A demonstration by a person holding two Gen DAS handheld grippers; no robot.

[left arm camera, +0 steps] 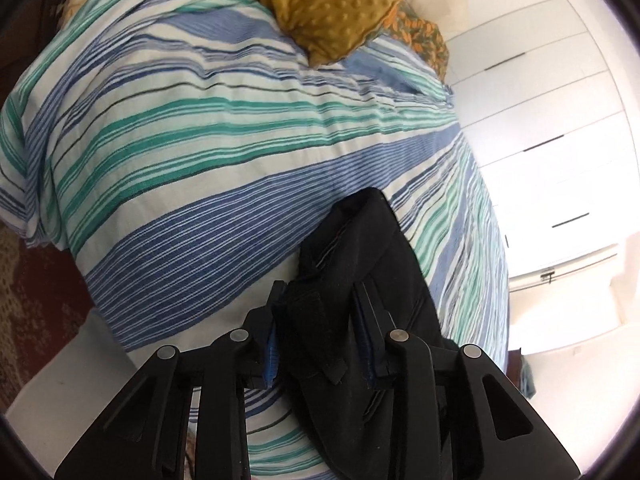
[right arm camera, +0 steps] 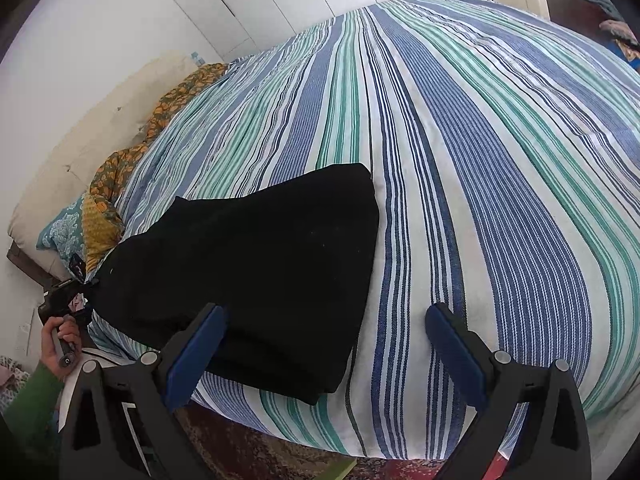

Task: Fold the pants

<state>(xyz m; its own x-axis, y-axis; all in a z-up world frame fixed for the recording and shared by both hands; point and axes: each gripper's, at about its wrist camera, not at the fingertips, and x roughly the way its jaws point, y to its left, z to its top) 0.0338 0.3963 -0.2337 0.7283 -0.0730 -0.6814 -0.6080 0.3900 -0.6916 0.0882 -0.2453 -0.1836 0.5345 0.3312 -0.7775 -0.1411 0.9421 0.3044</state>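
Left tongs clamped on black pants at lower centre, over striped bedspread. Right tongs spread apart, gripping nothing, above pants' near edge.

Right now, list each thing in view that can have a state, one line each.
black pants: lying folded on the bed, near its edge
left gripper: closed on a bunched end of the pants
right gripper: open, holding nothing, above the pants' near edge
striped bedspread: spread over the bed, lightly wrinkled
mustard pillow: resting on the bedspread
wardrobe doors: shut
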